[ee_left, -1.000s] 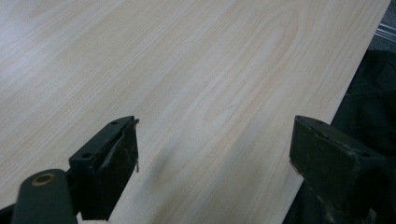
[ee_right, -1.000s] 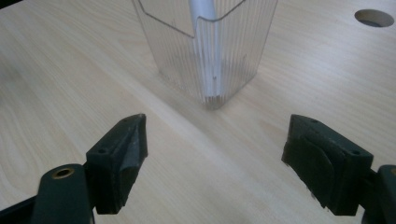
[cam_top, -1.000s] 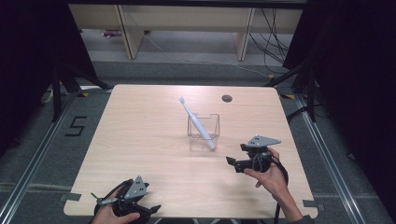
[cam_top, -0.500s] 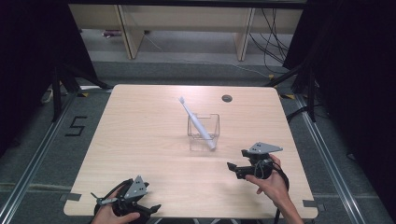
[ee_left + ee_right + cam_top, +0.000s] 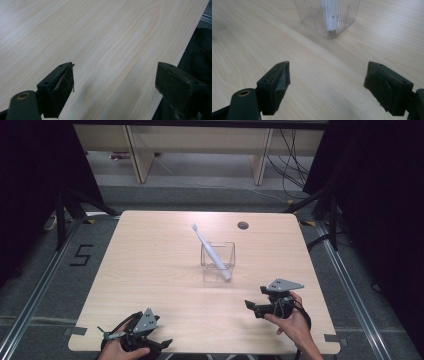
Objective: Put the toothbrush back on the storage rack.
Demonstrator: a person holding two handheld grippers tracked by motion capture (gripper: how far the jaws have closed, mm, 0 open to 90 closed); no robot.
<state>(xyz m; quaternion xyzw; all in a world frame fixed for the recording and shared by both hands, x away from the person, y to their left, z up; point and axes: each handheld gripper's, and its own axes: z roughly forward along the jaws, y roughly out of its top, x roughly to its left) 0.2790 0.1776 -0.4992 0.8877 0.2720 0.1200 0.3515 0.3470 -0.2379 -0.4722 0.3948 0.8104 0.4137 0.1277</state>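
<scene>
Right gripper (image 5: 327, 85), jaws apart, faces the ribbed clear cup (image 5: 327, 17); the high view adds its toothbrush (image 5: 210, 251), pale wooden table (image 5: 150, 270).

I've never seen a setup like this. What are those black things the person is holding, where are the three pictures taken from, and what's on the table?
There is no robot here. A person holds a hand-held gripper in each hand: a tool with two black jaws that open and shut like tongs. The high view looks down on the table from above; the left gripper shows at the lower left, the right gripper at the lower right. The other two pictures come from small cameras riding on each gripper, looking out between its own jaws. Both pairs of jaws stand wide apart and hold nothing. On the table stands a clear ribbed cup with a white toothbrush leaning in it, head up. The right gripper view shows that cup just ahead.
</scene>
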